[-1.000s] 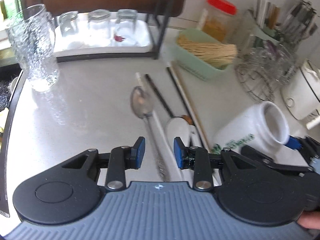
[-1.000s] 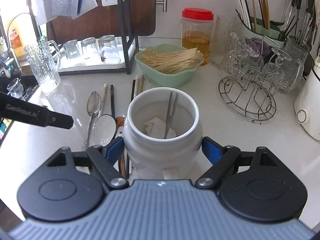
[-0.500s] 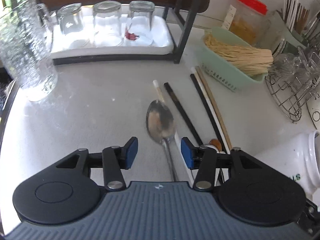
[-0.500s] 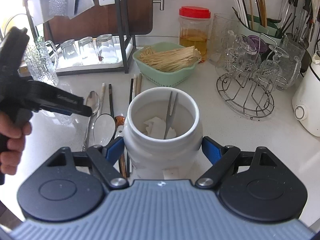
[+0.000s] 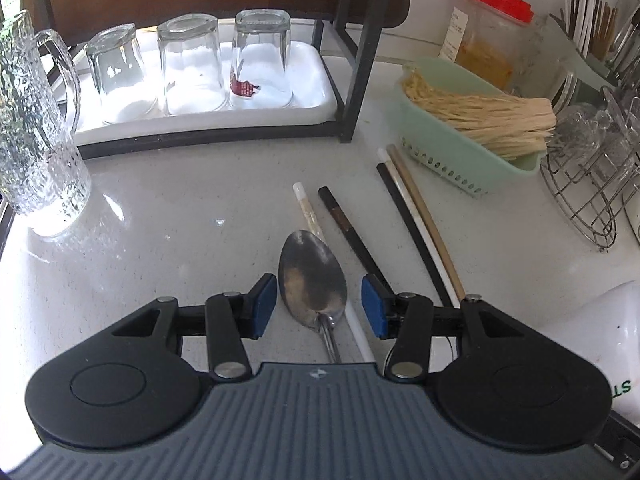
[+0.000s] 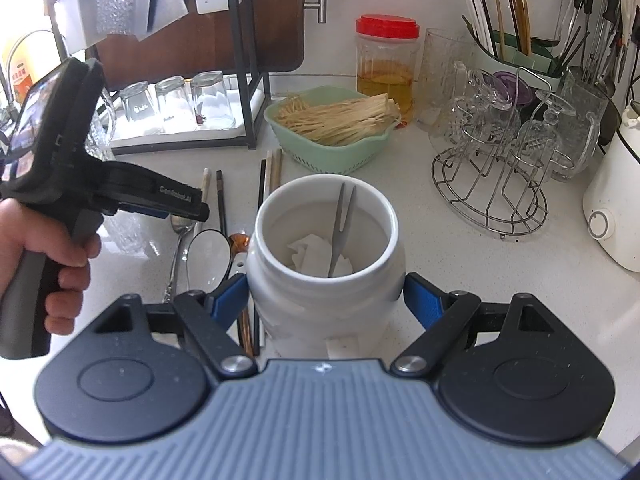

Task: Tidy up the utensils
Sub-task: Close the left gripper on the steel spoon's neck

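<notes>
A metal spoon [image 5: 312, 280] lies on the white counter, its bowl between the fingers of my left gripper [image 5: 318, 306]. That gripper is open and its blue pads [image 5: 264, 304] stand clear of the spoon on both sides. Loose chopsticks [image 5: 420, 224] lie to the right of it. My right gripper [image 6: 325, 298] is shut on a white ceramic jar [image 6: 326, 248], one pad on each side. Inside the jar a fork [image 6: 342, 224] stands on crumpled paper. In the right wrist view a hand holds the left gripper [image 6: 196, 212] low over the spoon.
Upturned glasses [image 5: 188, 64] stand on a white tray under a black rack. A textured glass mug [image 5: 36, 132] is at the left. A green basket of noodles [image 5: 472, 120], a wire glass rack [image 6: 492, 176] and a white appliance [image 6: 616, 208] fill the right.
My left gripper came forward and down over the counter, and its jaws widened. The spoon's bowl now sits between its fingers. The right gripper and the jar kept still.
</notes>
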